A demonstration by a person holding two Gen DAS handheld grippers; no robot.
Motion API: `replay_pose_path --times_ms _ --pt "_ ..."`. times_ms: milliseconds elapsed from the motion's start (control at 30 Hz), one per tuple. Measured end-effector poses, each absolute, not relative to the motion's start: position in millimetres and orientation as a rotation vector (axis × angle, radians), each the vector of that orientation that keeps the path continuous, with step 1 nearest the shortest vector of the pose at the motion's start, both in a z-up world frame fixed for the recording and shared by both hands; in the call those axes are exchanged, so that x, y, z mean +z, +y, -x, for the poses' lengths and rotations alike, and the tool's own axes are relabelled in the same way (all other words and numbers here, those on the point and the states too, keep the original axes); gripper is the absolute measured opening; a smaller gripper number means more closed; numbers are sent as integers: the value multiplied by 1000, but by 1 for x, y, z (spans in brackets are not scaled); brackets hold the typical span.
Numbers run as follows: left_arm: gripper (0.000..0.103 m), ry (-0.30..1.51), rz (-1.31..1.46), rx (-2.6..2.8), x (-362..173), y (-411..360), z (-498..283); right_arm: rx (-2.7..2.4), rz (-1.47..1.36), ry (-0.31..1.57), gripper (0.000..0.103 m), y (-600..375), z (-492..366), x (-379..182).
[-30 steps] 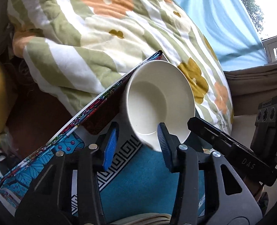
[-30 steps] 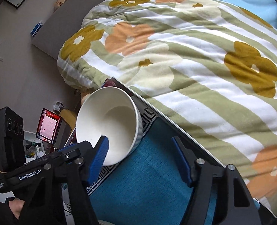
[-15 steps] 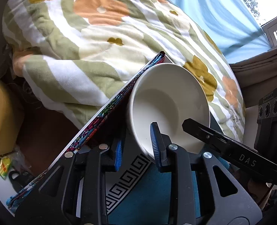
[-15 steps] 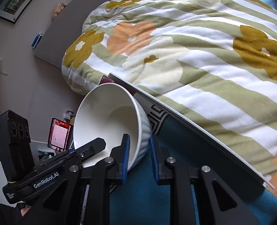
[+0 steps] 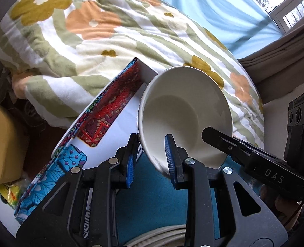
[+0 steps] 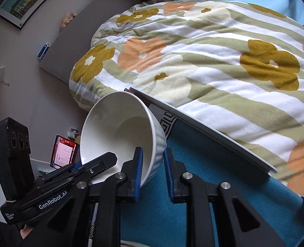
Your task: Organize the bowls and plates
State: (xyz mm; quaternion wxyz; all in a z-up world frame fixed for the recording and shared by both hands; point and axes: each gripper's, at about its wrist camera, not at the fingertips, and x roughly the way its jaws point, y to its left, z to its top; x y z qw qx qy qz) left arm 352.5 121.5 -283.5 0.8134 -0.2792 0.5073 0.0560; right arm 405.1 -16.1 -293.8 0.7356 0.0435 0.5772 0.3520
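Observation:
A white bowl (image 5: 184, 113), ribbed on the outside, hangs tilted above a teal mat (image 5: 152, 201). My left gripper (image 5: 150, 146) is shut on the near part of its rim, one blue pad inside and one outside. From the right, a finger of my right gripper (image 5: 234, 146) reaches into the same bowl. In the right wrist view the bowl (image 6: 114, 127) sits left of centre, and my right gripper (image 6: 152, 152) is shut on its rim. A finger of the left gripper (image 6: 98, 164) comes in from the left there.
A flowered striped duvet (image 5: 110, 30) fills the space behind the bowl. The mat lies on a board with a colourful patterned edge (image 5: 108, 103). Cream plate rims (image 5: 164, 234) show at the bottom edge. A red-lit screen (image 6: 63, 154) stands beyond the bowl, at the left.
Both grippers have closed onto the bowl's rim from opposite sides. The bowl has come up off the mat with them, and the left gripper has rolled a little.

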Motion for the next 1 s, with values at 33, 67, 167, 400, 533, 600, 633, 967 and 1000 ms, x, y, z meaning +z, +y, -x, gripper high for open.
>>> replay_pose_path --times_ms 33,67,167,400,533,600,633,967,1000 --pt "24 1076 587 107 -276 115 -349 765 -96 1255 19 -23 -399 -287" --pt "24 1070 579 93 -269 109 -345 753 -97 1241 19 -30 -392 -279" --pt "24 1057 550 55 -248 87 -331 711 -104 1207 19 -56 -369 -259" --pt "24 1064 484 -73 -209 15 -287 594 -145 1150 19 -135 -306 -218" --pt "24 1078 443 -148 -197 -32 -265 512 -159 1123 19 -185 -267 -201" --pt "24 1083 430 -191 -192 -56 -253 471 -176 1109 19 -211 -249 -195" --pt "24 1088 423 -211 -190 -70 -246 450 -190 1103 19 -225 -239 -193" --pt "24 1162 357 -371 -198 -177 -195 276 -259 1108 19 -332 -156 -196" --pt "24 1175 351 -382 -202 -185 -191 261 -265 1113 19 -340 -149 -200"
